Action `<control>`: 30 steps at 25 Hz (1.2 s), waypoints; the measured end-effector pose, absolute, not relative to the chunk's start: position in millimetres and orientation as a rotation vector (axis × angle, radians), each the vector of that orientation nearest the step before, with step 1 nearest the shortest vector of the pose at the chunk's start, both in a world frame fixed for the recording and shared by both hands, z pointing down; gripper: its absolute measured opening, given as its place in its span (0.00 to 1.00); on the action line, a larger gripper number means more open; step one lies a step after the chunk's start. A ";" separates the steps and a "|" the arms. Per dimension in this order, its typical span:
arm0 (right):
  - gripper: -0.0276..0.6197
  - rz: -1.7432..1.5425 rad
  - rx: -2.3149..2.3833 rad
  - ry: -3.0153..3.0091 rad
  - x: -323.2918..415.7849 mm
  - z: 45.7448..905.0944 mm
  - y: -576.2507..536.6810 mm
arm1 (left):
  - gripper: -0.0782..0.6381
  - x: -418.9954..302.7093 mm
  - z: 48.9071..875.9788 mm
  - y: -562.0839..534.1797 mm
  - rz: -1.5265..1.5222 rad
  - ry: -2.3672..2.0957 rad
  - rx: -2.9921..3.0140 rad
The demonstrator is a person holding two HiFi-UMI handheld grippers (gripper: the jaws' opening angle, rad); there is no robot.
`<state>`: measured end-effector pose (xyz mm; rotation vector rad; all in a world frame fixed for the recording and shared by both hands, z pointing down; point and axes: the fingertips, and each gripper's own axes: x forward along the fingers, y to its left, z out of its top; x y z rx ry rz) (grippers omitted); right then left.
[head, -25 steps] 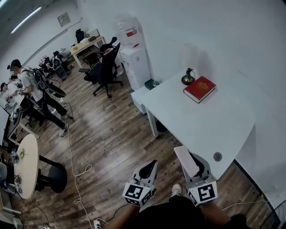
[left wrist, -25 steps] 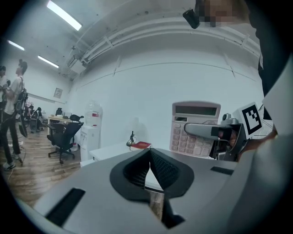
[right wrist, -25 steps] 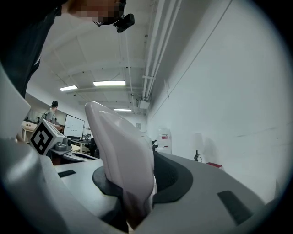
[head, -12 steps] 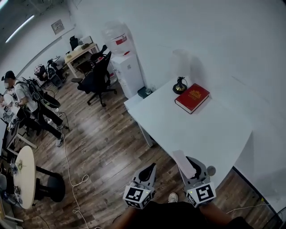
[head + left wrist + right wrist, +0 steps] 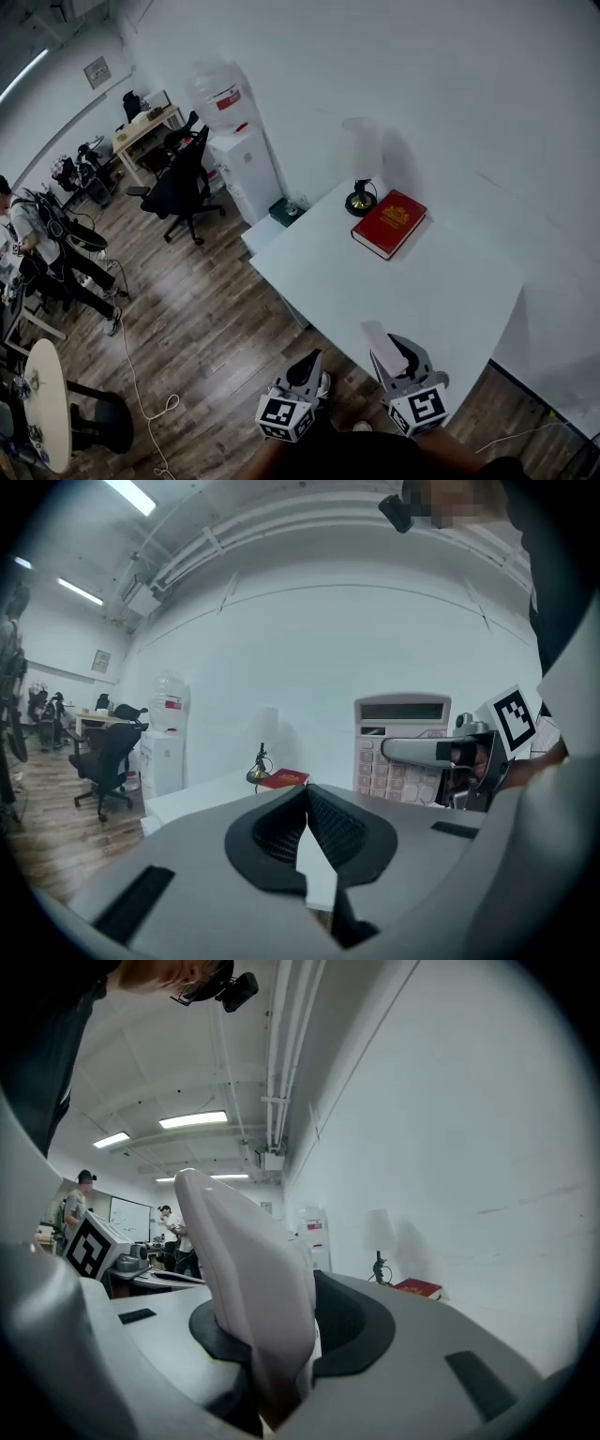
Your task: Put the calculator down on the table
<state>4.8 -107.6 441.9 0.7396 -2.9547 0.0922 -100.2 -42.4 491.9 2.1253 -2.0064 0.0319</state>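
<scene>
Approach is the whole of the change: over the last second the white table has slid nearer in the head view. Both grippers, which were out over the wooden floor, now sit at its near edge. The grip itself has not altered. The right gripper pinches the calculator low on its body, with the case standing up out of the jaws; the right gripper view shows its pale back filling the gap between the pads. The left gripper carries nothing, and its own view shows the two pads pressed together. So the calculator is still in the air and the set-down has not begun, but I judge the carry nearly over. From above I cannot tell whether the calculator is already over the tabletop or just short of the edge, since the right gripper covers that stretch of rim. The near edge runs slantwise under the right gripper, with the table's right corner close beside it, so the placement should go further in. There is plenty of room: the middle of the top is bare. The red book and the lamp stand well apart at the far corner by the wall. The left gripper hangs over floor, clear of the path.
</scene>
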 end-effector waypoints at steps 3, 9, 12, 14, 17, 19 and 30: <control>0.26 0.089 0.800 -2.939 -12.7 439.9 -138.1 | 0.14 -119.7 491.2 -79.3 0.019 -1.958 2.178; 0.26 0.117 0.954 -2.899 -45.5 434.1 -196.0 | 0.14 -157.0 480.3 -154.5 0.016 -1.848 2.300; 0.26 0.135 1.033 -2.869 -58.1 435.6 -218.1 | 0.14 -173.4 480.2 -182.0 0.023 -1.781 2.359; 0.26 0.149 1.083 -2.840 -62.5 438.8 -232.1 | 0.14 -179.4 483.4 -198.4 0.036 -1.725 2.391; 0.26 0.186 1.167 -2.794 -66.4 447.2 -251.8 | 0.14 -184.9 483.6 -222.2 0.051 -1.650 2.458; 0.26 0.228 1.237 -2.779 -68.6 450.3 -264.2 | 0.14 -189.0 486.7 -235.3 0.061 -1.603 2.488; 0.26 0.425 1.411 -2.717 -70.8 466.8 -299.8 | 0.14 -204.6 499.6 -286.0 0.057 -1.456 2.526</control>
